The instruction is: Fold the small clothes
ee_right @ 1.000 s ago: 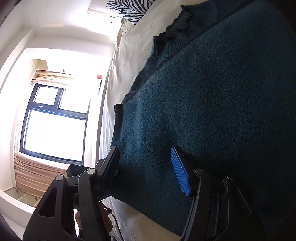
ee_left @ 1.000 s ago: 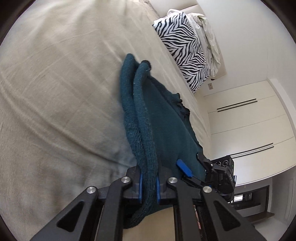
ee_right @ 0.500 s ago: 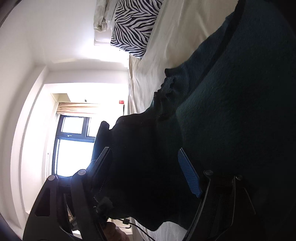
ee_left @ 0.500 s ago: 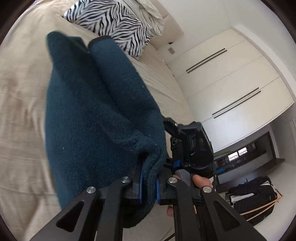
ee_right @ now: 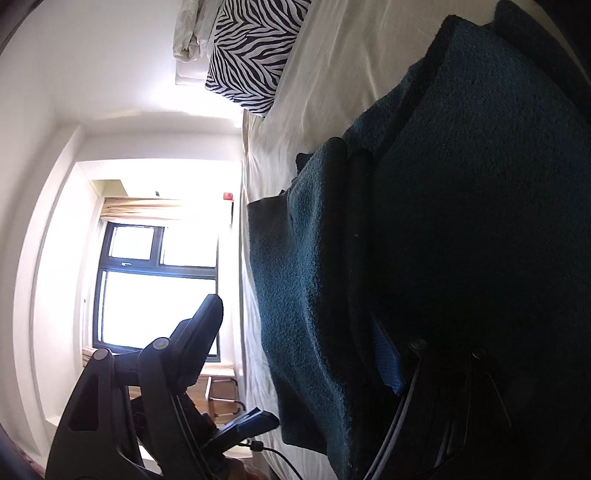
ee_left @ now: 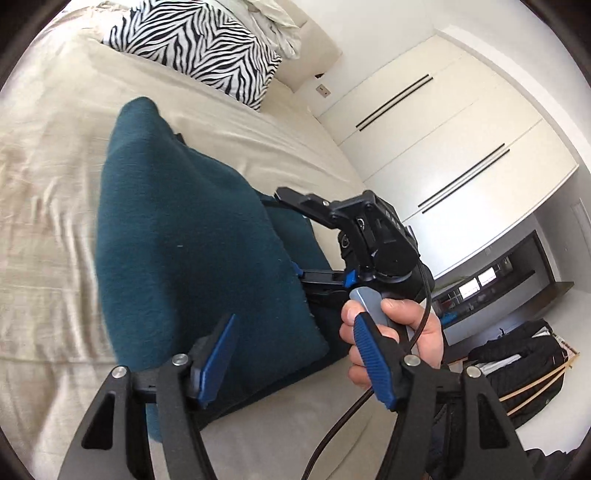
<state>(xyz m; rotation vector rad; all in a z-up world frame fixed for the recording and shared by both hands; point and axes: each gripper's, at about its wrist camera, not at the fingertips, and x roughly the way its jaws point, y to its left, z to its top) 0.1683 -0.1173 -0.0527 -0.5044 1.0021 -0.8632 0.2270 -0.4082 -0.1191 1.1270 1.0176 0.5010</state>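
One teal knit garment [ee_left: 192, 258], lying folded over on the beige bed [ee_left: 44, 229]. One zebra-print pillow [ee_left: 207, 48] at the bed's head, one crumpled white cloth [ee_left: 273, 14] behind it. Two tools in view. Left tool [ee_left: 295, 360]: fingers spread apart, holding nothing; the garment lies just ahead of and partly under its left blue pad [ee_left: 218, 358]. The right pad is over a bare hand [ee_left: 402, 332], which grips the right tool's handle. Right tool [ee_left: 295, 236] reaches in from the right, one finger above the garment's right edge, the other tucked under the folded layer. In the right wrist view, right tool [ee_right: 299, 354] is spread wide, one finger clear over the window [ee_right: 159, 288] side, blue pad [ee_right: 386, 363] buried against the fabric; garment [ee_right: 461, 240] fills the right half. White wardrobe [ee_left: 443, 147] at far right, one black bag [ee_left: 517, 358] on the floor.
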